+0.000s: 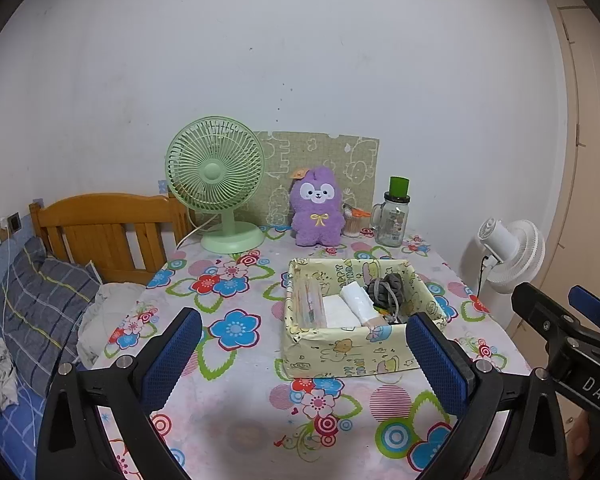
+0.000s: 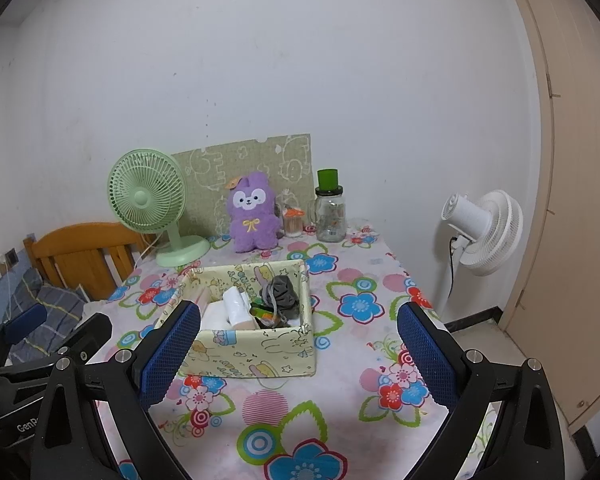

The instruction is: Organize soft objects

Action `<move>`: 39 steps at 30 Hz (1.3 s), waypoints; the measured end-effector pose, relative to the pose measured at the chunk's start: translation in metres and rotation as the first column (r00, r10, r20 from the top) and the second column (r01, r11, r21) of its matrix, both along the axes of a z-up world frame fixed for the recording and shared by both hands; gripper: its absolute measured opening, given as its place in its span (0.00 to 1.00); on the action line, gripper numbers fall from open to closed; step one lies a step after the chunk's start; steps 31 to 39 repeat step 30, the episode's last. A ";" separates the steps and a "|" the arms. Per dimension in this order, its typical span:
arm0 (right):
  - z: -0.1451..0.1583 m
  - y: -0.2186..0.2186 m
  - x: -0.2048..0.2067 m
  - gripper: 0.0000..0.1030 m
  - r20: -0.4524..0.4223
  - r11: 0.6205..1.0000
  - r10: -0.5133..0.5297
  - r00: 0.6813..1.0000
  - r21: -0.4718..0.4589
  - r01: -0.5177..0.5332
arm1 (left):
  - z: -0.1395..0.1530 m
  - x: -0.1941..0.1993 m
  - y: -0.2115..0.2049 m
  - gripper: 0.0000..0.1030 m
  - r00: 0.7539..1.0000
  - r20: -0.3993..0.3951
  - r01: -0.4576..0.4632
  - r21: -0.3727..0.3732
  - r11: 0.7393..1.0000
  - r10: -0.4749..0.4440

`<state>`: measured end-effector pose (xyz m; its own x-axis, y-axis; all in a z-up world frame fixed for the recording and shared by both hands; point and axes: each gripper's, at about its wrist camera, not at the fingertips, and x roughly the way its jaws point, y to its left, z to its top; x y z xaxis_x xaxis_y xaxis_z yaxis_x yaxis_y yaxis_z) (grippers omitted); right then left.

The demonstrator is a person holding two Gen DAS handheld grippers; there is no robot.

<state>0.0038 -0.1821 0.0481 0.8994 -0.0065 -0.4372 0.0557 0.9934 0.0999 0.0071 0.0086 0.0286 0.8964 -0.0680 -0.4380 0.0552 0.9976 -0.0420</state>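
Observation:
A purple plush toy stands upright at the back of the flowered table, against a green board; it also shows in the right wrist view. A pale yellow cartoon-print box sits mid-table and holds white tissue packs and a grey fabric bundle. The box also shows in the right wrist view. My left gripper is open and empty, just in front of the box. My right gripper is open and empty, also just in front of the box, and appears in the left wrist view.
A green desk fan stands back left. A glass jar with a green lid and a toothpick holder stand back right. A white floor fan is right of the table. A bed with a wooden headboard is on the left.

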 end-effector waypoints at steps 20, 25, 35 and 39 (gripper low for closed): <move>0.000 0.001 0.000 0.97 -0.001 1.000 0.001 1.000 -0.003 -0.001 | 0.001 0.000 0.000 1.00 1.000 -0.002 -0.001 0.000 1.000 0.001; 0.001 0.002 0.000 0.97 0.000 1.000 0.001 1.000 -0.002 -0.001 | 0.000 0.002 0.003 1.00 1.000 -0.005 -0.003 0.001 1.000 0.003; 0.000 0.004 0.001 0.97 -0.003 1.000 0.005 1.000 0.000 -0.005 | -0.001 0.004 0.005 1.00 1.000 -0.008 -0.007 0.004 1.000 0.007; 0.000 0.004 0.001 0.97 -0.003 1.000 0.005 1.000 0.000 -0.005 | -0.001 0.004 0.005 1.00 1.000 -0.008 -0.007 0.004 1.000 0.007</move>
